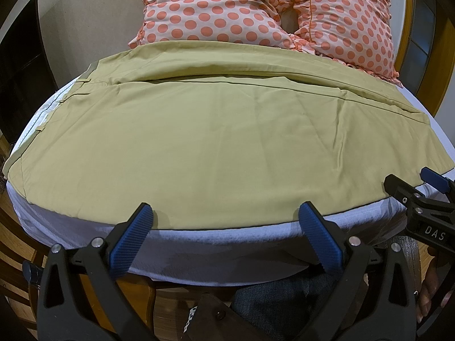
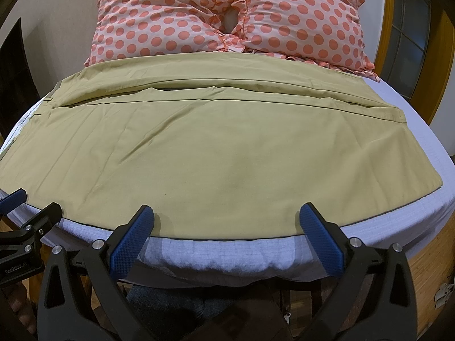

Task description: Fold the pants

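Observation:
Khaki pants (image 1: pixel 216 142) lie flat across a bed with a pale blue sheet (image 1: pixel 227 244), waistband at the left, leg hems at the right, one leg laid in front of the other. They also show in the right wrist view (image 2: pixel 199 156). My left gripper (image 1: pixel 224 213) is open and empty, hovering over the pants' near edge. My right gripper (image 2: pixel 226 214) is open and empty over the same near edge, further right. Each gripper shows at the edge of the other's view: the right gripper (image 1: pixel 432 182) and the left gripper (image 2: pixel 17 199).
Two polka-dot pillows (image 1: pixel 227 8) lie at the far side of the bed, just behind the pants. A wooden bed frame (image 1: pixel 136 292) and floor show below the near edge. A wooden door frame (image 2: pixel 443 65) stands at the right.

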`<state>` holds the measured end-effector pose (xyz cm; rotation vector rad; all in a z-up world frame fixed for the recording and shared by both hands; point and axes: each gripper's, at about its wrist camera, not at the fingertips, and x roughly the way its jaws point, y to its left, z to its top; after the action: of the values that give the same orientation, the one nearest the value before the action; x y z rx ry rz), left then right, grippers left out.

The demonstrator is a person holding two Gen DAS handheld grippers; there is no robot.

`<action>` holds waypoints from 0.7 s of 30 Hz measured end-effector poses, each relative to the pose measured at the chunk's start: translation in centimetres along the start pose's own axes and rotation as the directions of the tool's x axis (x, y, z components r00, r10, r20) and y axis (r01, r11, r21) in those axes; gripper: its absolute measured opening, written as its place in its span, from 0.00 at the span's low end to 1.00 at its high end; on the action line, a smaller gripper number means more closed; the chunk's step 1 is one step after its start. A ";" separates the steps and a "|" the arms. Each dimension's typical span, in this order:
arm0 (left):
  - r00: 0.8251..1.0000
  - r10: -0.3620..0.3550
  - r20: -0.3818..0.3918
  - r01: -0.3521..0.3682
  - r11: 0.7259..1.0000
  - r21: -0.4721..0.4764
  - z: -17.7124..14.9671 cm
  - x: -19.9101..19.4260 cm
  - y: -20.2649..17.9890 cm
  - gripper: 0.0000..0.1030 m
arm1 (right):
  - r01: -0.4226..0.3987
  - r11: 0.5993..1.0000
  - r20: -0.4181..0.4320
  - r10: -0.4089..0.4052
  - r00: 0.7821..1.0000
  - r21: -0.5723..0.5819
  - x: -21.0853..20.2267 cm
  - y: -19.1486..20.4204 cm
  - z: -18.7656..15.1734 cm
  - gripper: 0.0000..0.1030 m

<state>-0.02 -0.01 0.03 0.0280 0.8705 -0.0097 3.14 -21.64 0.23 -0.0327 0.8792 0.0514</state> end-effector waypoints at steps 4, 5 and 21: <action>1.000 0.000 0.000 0.000 1.000 0.000 0.0 0.0 0.0 0.98 | 0.000 1.000 0.001 0.000 1.000 0.000 0.0 0.0 0.0 0.99; 1.000 0.000 0.000 0.000 1.000 0.000 0.0 0.0 0.0 0.98 | 0.000 1.000 0.001 0.000 1.000 0.000 0.0 0.0 0.0 0.99; 1.000 0.000 0.002 0.000 1.000 0.000 0.0 0.0 0.0 0.98 | 0.000 1.000 0.002 0.000 1.000 -0.001 -0.1 0.1 0.1 0.99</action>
<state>-0.03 -0.01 0.04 0.0284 0.8686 -0.0098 3.11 -21.54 0.35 -0.0335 0.8767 0.0520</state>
